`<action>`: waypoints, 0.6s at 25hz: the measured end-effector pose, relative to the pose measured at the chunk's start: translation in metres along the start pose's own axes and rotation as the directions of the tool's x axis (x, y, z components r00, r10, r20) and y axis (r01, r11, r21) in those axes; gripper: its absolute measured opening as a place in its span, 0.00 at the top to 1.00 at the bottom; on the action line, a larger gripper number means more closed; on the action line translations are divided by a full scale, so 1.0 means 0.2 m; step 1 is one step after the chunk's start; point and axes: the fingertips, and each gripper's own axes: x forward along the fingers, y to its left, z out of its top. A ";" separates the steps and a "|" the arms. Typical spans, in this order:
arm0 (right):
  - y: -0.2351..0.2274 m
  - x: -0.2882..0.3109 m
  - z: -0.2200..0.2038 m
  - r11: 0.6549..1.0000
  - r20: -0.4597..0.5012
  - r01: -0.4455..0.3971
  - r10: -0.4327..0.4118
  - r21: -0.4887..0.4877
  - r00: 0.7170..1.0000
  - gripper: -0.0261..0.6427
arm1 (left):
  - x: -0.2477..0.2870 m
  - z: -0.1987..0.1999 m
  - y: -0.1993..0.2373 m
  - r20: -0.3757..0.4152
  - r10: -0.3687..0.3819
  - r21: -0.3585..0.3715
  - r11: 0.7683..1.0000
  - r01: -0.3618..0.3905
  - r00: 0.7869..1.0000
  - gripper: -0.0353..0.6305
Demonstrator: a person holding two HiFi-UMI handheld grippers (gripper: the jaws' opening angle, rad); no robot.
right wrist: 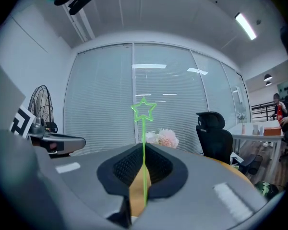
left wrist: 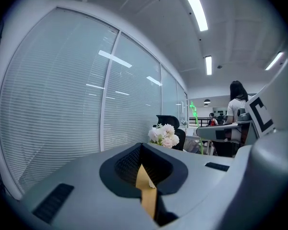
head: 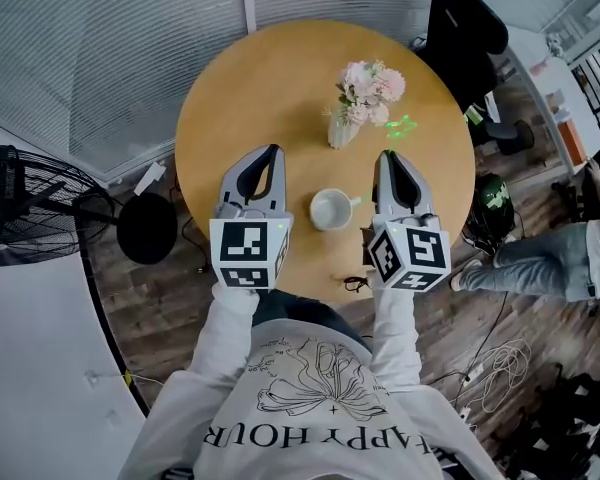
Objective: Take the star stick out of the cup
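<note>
The white cup stands on the round wooden table between my two grippers, and it looks empty. My right gripper is to the right of the cup, shut on the thin green star stick. The stick rises from between the jaws, and its star points toward the table's far right. In the right gripper view the stick stands upright from the closed jaws of the right gripper. My left gripper is to the left of the cup, shut on nothing. It appears as the left gripper in its own view.
A vase of pale pink flowers stands just beyond the cup. A small dark object lies at the table's near edge. Around the table are a floor fan, a black chair, a seated person's legs and floor cables.
</note>
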 end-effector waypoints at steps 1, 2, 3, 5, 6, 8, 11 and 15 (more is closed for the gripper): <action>0.00 -0.01 0.02 1.000 0.008 0.001 -0.001 -0.001 1.000 0.93 | -0.01 0.01 0.00 0.003 0.002 0.002 1.000 -0.002 1.000 0.94; 0.00 -0.02 0.04 1.000 0.015 0.002 -0.002 -0.001 1.000 0.93 | -0.02 0.03 0.00 0.009 0.004 0.003 1.000 -0.004 1.000 0.94; 0.00 -0.03 0.06 1.000 0.022 0.003 -0.003 -0.002 1.000 0.93 | -0.03 0.05 0.00 0.016 0.006 0.003 1.000 -0.006 1.000 0.94; 0.01 -0.04 0.10 1.000 0.038 0.006 -0.006 -0.005 0.999 0.93 | -0.05 0.08 0.01 0.030 0.010 0.003 1.000 -0.010 0.999 0.94; 0.01 -0.04 0.12 1.000 0.048 0.007 -0.007 -0.007 0.999 0.93 | -0.05 0.11 0.01 0.042 0.009 0.006 1.000 -0.010 0.999 0.94; 0.02 -0.05 0.15 1.000 0.063 0.009 -0.009 -0.009 0.998 0.93 | -0.07 0.14 0.02 0.055 0.011 0.015 1.000 -0.012 0.998 0.94; 0.04 -0.08 0.19 1.000 0.075 0.012 -0.011 -0.008 0.997 0.93 | -0.10 0.17 0.03 0.064 0.012 0.024 1.000 -0.013 0.998 0.94; 0.05 -0.09 0.23 1.000 0.098 0.013 -0.013 -0.008 0.995 0.93 | -0.14 0.21 0.05 0.079 0.018 0.035 0.999 -0.020 0.997 0.94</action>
